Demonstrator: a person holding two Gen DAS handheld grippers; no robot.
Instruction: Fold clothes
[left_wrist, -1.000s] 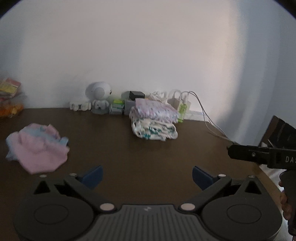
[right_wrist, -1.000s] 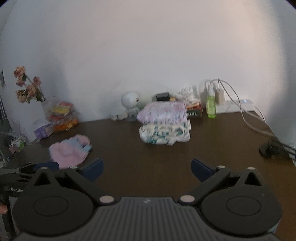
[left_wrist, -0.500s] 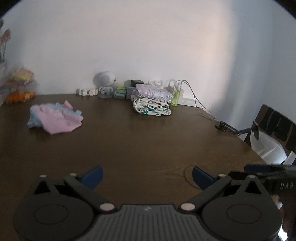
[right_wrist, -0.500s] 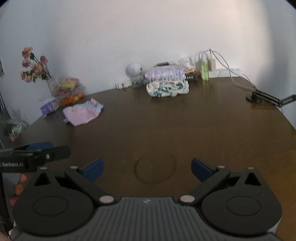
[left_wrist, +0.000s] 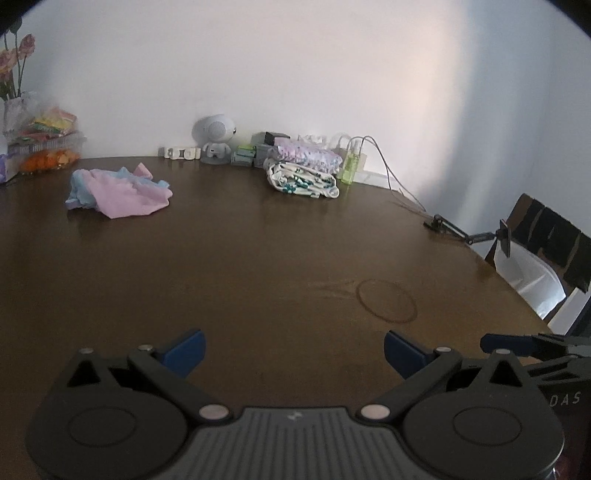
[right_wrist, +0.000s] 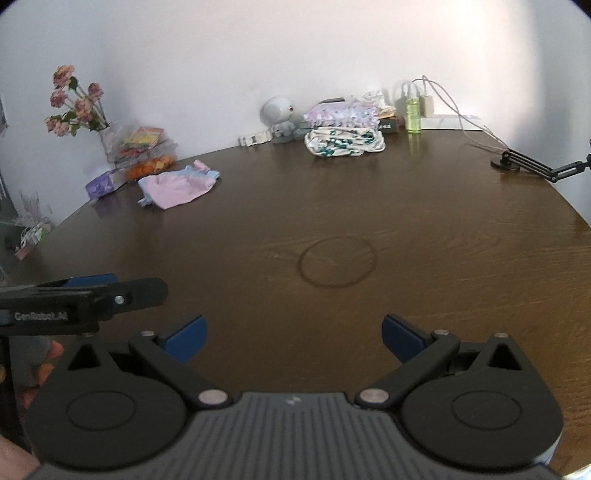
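Where clothes lie, dark table (left_wrist: 258, 266)

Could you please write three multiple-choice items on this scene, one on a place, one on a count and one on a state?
1. Where does the pink garment lie?
A. spread on the table's near edge
B. on the far left of the table, near the snack packets
C. on top of the folded stack

2. How many folded garments form the folded stack?
A. two
B. four
C. none

3. How do the left tongs and right tongs stand?
A. both shut on cloth
B. one open, one shut
C. both open and empty

Key: 1 B, it lies crumpled beside the packets; 2 A, a lilac piece rests on a white printed one; 3 C, bare table shows between the blue pads.
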